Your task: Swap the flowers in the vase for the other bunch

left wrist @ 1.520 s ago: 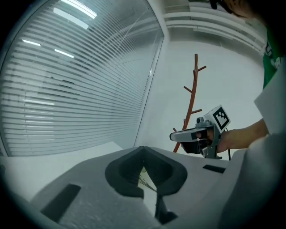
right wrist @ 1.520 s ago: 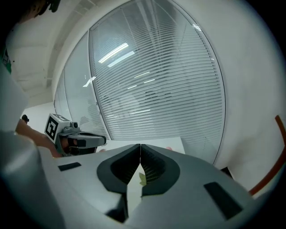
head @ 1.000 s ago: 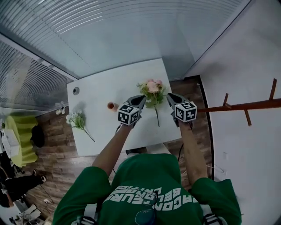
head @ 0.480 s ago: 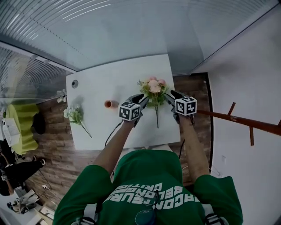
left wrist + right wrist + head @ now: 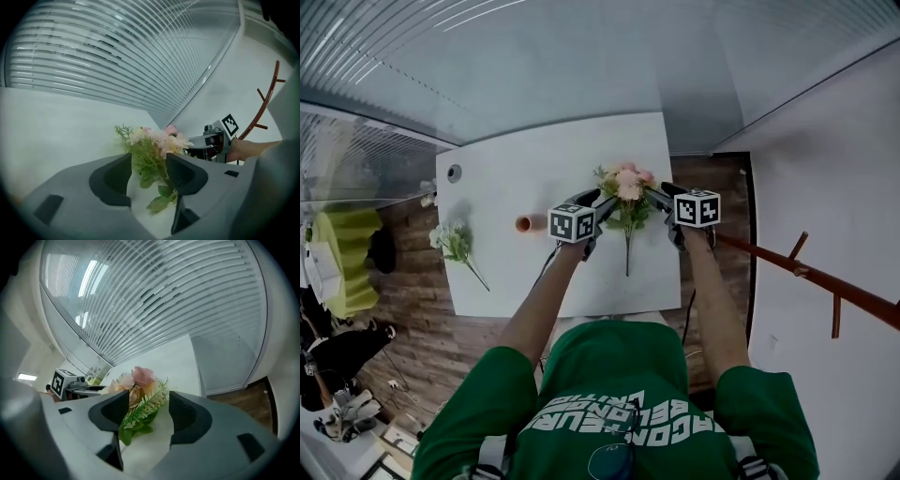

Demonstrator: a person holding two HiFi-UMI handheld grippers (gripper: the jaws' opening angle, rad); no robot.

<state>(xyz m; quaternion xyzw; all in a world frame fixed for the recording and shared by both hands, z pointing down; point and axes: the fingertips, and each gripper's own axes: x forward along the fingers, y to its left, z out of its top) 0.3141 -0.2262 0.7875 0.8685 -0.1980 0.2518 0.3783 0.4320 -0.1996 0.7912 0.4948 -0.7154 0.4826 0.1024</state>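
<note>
Your left gripper (image 5: 595, 202) and right gripper (image 5: 658, 197) flank the pink bunch (image 5: 625, 192). It lies flat on the white table (image 5: 534, 155), blooms pointing away from you. Both sets of jaws have just been opening and stand wide. Leaves of the bunch show between each pair, and no pad presses on them. The small orange vase (image 5: 525, 223) stands just left of your left gripper. The white bunch (image 5: 455, 242) lies well apart, near the table's left edge. A reddish coat rack (image 5: 806, 277) stands off to the right.
</note>
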